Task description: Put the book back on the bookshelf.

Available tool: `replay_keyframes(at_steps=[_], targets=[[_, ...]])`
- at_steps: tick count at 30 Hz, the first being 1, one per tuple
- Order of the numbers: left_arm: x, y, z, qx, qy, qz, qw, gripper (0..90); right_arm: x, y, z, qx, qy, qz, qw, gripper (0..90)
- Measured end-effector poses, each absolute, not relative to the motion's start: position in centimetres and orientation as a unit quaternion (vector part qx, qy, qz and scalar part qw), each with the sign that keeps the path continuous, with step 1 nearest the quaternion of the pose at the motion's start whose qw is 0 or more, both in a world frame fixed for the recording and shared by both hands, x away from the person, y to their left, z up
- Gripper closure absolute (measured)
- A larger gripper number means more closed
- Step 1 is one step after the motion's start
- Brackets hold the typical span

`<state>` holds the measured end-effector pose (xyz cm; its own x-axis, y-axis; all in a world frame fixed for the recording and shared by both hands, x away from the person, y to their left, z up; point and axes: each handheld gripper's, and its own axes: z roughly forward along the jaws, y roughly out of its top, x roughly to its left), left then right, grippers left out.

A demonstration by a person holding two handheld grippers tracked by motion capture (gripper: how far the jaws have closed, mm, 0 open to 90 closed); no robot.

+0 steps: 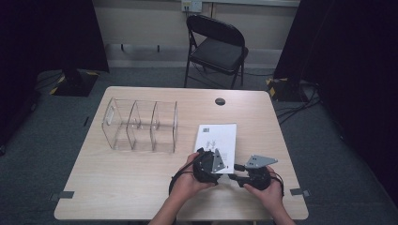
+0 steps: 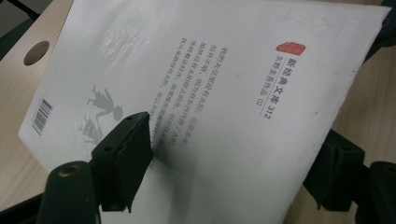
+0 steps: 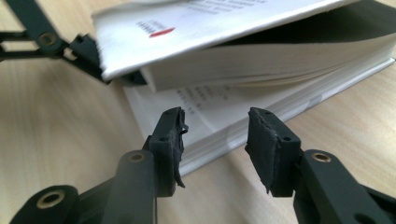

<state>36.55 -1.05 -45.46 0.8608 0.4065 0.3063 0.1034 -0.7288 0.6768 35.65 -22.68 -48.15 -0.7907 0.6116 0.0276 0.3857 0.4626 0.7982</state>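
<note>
Pale wood table (image 1: 117,187) fills the middle of a grey-carpeted room, with a black folding chair (image 1: 217,47) beyond its far edge. Left of the white book (image 1: 217,138) stands a clear three-bay organiser (image 1: 141,125), well apart from it. The book lies on the near right part of the table, its back cover and some pages lifted at the near edge. The left hand (image 1: 185,183) rises from the bottom edge, wrist bent inward, bringing the left gripper (image 2: 233,149) to that near edge; its jaws pinch the raised cover and pages. Just right of it, the right hand (image 1: 266,191) cups the right gripper (image 3: 215,140), pointed toward the book's near right corner, jaws spread, apparently touching nothing, though that is hard to judge.
</note>
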Motion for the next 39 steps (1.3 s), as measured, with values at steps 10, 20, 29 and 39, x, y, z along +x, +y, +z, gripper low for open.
replay_keyframes(at_steps=[10, 20, 29, 39], targets=[[36.5, -1.3, -45.6, 0.904, 0.143, 0.223, 0.335, 21.3, 36.2, -21.9, -48.0, 0.298, 0.840, 0.434, 0.133, 56.2], [37.3, -1.8, -46.3, 0.901, 0.153, 0.229, 0.336, 5.5, 35.6, -22.1, -47.4, 0.297, 0.834, 0.446, 0.131, 56.7], [37.7, -2.1, -46.8, 0.901, 0.149, 0.240, 0.331, 4.0, 35.4, -21.6, -47.8, 0.290, 0.841, 0.439, 0.124, 56.6], [37.5, -2.4, -45.9, 0.916, 0.103, 0.240, 0.306, 15.6, 34.8, -24.0, -48.4, 0.301, 0.849, 0.418, 0.121, 38.1]])
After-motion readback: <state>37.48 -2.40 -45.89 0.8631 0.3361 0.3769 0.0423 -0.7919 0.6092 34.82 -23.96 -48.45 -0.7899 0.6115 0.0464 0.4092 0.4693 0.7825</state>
